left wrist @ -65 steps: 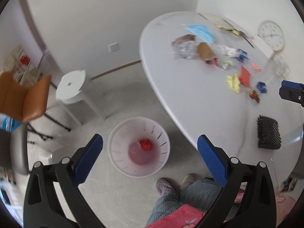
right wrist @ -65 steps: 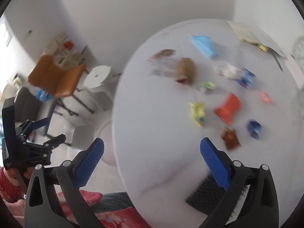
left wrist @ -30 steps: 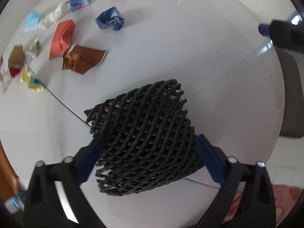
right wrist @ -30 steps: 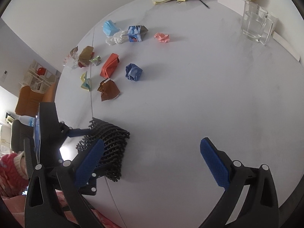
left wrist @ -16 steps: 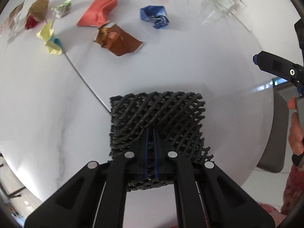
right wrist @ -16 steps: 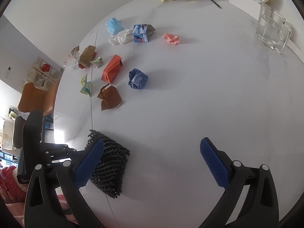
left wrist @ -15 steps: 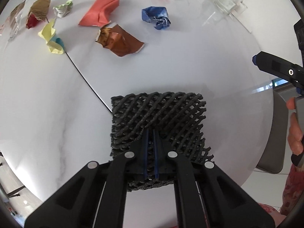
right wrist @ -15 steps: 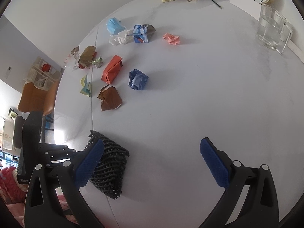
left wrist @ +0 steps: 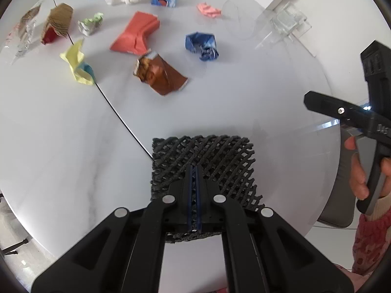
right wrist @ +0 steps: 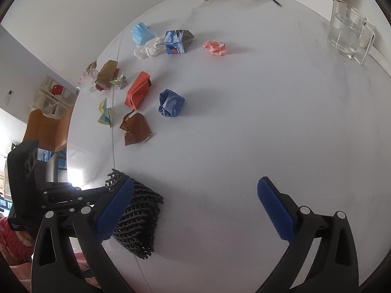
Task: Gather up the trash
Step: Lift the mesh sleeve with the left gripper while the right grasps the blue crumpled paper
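Left wrist view: the left claw [left wrist: 193, 190] is clenched on the black foam netting [left wrist: 202, 161] at the near edge of the bench [left wrist: 244, 97], probably to bin it. Right wrist view: the right claw [right wrist: 195, 210] gapes empty just beside the netting, ready for other scraps.

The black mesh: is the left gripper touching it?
Touching. In the left wrist view the left gripper has its pads shut on the black mesh, whose strands show pinched between them.
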`<state>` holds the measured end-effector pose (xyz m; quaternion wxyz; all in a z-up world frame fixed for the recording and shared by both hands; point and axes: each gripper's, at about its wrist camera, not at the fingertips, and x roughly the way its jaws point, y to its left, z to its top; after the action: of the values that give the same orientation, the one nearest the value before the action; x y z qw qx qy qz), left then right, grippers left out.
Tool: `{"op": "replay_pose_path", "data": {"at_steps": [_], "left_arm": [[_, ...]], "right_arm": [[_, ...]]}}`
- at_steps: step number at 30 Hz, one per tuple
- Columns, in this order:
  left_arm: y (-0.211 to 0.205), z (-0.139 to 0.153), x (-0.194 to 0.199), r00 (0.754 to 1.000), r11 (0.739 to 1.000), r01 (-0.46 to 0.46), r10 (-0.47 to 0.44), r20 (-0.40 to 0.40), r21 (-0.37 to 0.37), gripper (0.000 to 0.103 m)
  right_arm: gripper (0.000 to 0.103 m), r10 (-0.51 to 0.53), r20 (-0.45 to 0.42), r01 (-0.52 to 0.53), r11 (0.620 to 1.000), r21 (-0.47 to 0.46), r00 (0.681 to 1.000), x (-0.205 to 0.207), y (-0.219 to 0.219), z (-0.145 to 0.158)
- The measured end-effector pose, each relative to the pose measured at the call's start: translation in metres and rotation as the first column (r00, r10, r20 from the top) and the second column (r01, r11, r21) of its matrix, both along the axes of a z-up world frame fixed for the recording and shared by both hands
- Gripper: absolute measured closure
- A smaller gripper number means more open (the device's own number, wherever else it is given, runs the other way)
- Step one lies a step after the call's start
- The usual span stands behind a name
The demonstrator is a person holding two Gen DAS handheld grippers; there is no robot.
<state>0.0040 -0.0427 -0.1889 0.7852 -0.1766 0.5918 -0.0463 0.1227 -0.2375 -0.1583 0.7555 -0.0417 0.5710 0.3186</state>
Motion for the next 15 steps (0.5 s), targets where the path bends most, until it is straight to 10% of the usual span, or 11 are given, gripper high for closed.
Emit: {"op": "replay_pose_path", "data": {"at_steps": [8,12,15], "left_arm": [[0.018,-0.005,-0.004,0.997,0.999,-0.050,0.050,-0.060,0.015,0.098],[0.017,-0.012,-0.004,0.991,0.994,-0.088,0.093,-0.093,0.058,0.033],[0.008,-0.014,-0.002,0.995,0.997,-0.042,0.048,-0.091,0.063,0.031]], "right_arm": [[0.003,0.022,0.003,-0.022,1.000,0.002,1.000,0.004,0.008,0.001],[0.003,0.026,-0.001,-0.026,1.000,0.004,1.000,0.004,0.010,0.001],[0.003,0.031,-0.002,-0.031,1.000,0.000,1.000,0.003,0.011,0.000]]}}
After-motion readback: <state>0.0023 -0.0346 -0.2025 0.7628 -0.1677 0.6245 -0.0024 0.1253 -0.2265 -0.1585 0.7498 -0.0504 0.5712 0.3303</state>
